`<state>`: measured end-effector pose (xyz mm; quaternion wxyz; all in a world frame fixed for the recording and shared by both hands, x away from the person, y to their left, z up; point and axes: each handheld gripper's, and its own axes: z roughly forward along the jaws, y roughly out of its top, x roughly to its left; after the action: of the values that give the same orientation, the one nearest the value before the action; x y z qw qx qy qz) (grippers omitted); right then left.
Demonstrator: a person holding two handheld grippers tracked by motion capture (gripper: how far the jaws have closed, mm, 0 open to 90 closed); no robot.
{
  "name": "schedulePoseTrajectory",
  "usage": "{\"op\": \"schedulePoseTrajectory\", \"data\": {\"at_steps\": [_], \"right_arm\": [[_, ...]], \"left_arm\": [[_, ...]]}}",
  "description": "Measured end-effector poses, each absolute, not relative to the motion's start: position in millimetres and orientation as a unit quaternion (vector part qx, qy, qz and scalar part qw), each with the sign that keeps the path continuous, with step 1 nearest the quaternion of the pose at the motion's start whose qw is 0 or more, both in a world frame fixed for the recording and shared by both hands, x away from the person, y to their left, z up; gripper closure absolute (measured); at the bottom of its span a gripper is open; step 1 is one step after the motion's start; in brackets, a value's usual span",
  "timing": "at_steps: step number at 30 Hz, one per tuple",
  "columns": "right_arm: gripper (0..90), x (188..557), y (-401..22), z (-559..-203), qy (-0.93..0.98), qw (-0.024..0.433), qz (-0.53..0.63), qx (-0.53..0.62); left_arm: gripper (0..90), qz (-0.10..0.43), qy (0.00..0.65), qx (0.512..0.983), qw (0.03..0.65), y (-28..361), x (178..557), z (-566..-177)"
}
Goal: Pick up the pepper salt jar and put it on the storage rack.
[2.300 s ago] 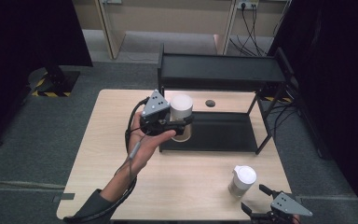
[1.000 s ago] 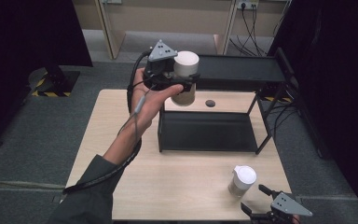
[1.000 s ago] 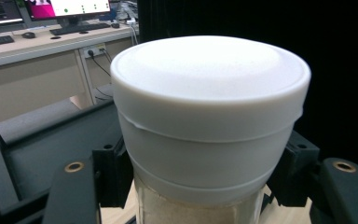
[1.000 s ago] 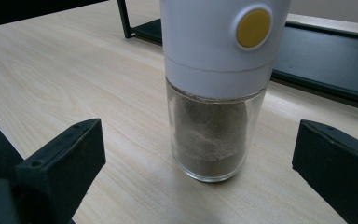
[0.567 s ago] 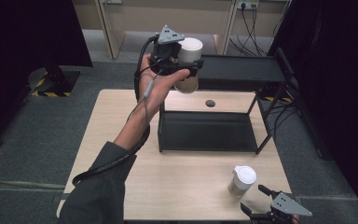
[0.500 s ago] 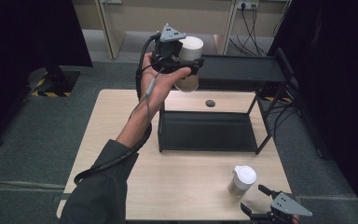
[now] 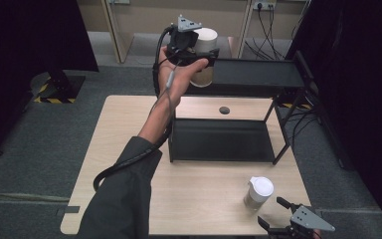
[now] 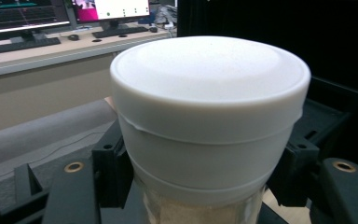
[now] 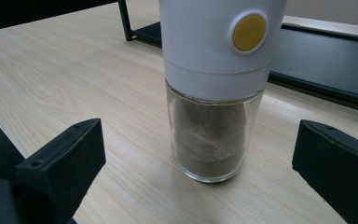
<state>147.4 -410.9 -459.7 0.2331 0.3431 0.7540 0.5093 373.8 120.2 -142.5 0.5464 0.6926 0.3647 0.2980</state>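
My left gripper point(image 7: 201, 56) is raised high at the left end of the black shelf's top board point(image 7: 258, 73), shut on a glass jar with a wide white lid point(image 7: 203, 56). In the left gripper view that jar point(image 8: 209, 126) stands upright between the two black jaws, which press on its white cap. My right gripper point(image 7: 278, 213) rests low at the table's front right edge, open. A second jar point(image 7: 258, 193), white-topped with a yellow dot and brown powder inside point(image 9: 214, 88), stands on the table just beyond its spread jaws, untouched.
The black two-level shelf has a lower tray point(image 7: 221, 140) on the wooden table point(image 7: 124, 129). A small dark disc point(image 7: 224, 110) lies on the table behind the shelf. Grey carpet and cables surround the table; a desk with monitors point(image 8: 32, 18) lies beyond.
My left gripper has carried the white-lidded jar up from the table and toward the far side, ending level with the shelf's top board. The right gripper and second jar have stayed put.
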Motion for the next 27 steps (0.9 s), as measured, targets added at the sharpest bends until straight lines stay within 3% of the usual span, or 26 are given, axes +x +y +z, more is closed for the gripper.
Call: {"op": "schedulePoseTrajectory", "data": {"at_steps": [27], "right_arm": [[3.0,148,-415,-461,0.753,0.231,0.514,0.341]], "left_arm": [[35.0,0.328,0.402,0.673,0.527,98,411,-150]]}}
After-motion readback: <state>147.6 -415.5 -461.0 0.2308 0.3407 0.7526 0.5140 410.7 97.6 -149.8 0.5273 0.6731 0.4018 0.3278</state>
